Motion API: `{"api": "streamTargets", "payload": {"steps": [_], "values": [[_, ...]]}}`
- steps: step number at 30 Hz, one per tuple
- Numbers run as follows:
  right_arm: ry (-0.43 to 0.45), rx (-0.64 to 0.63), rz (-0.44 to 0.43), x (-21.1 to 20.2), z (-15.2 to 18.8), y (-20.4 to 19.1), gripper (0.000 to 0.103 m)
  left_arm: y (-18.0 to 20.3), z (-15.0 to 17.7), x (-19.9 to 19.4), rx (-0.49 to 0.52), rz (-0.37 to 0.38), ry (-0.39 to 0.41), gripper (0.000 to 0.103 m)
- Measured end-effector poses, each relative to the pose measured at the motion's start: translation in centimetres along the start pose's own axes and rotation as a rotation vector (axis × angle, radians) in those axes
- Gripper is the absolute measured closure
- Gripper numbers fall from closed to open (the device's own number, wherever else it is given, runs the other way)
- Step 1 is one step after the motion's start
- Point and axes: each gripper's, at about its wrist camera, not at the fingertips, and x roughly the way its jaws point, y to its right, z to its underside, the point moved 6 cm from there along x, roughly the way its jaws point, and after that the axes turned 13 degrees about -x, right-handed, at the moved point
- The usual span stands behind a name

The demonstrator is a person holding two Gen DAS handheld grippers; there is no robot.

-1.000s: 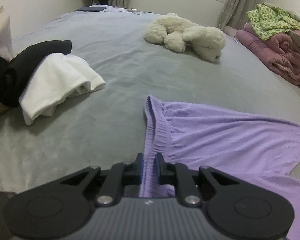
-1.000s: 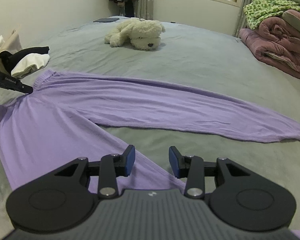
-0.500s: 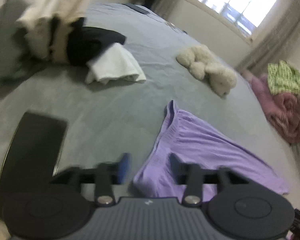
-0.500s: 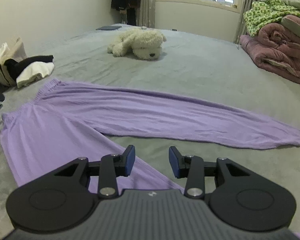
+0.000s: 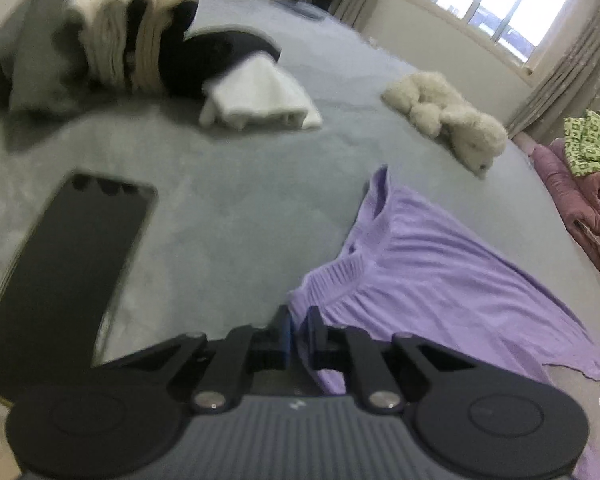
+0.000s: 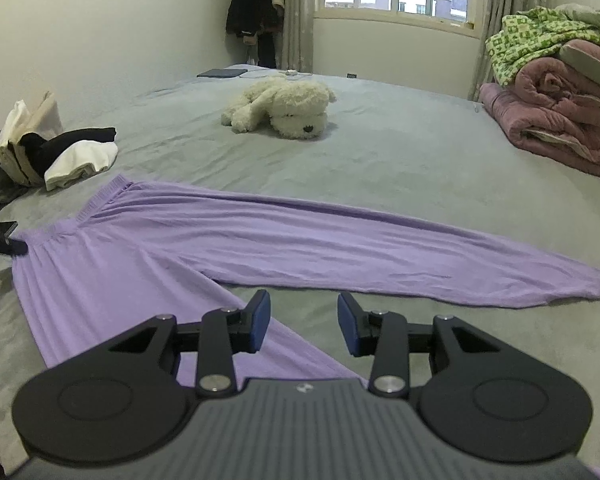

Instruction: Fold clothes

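Purple trousers (image 6: 260, 236) lie flat across the bed (image 6: 400, 160). Left gripper (image 5: 299, 330) is closing on their waistband corner; right gripper (image 6: 303, 322) hovers half-open, empty. Thin hold could slip when lifted.

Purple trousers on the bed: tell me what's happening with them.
A person with a gripper in each hand is folding the purple trousers, spread flat on the grey bed. The left gripper is closing on the waistband corner. The right gripper hovers open over the near leg, holding nothing.
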Motion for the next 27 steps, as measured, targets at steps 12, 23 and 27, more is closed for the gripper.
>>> {"api": "streamTargets", "payload": {"steps": [12, 23, 27], "values": [[-0.106, -0.059, -0.044, 1.9, 1.6, -1.7, 0.062, -0.5, 0.7, 1.3, 0.077, -0.101, -0.003, 0.087], [-0.096, 0.002, -0.062, 2.2, 1.3, -1.2, 0.062, 2.1, -2.0, -1.0, 0.083, -0.134, 0.177, 0.074], [-0.104, 0.044, -0.100, 2.6, 1.4, -1.1, 0.062, 6.6, -1.8, 1.7, 0.196, -0.053, 0.098, 0.073]]}}
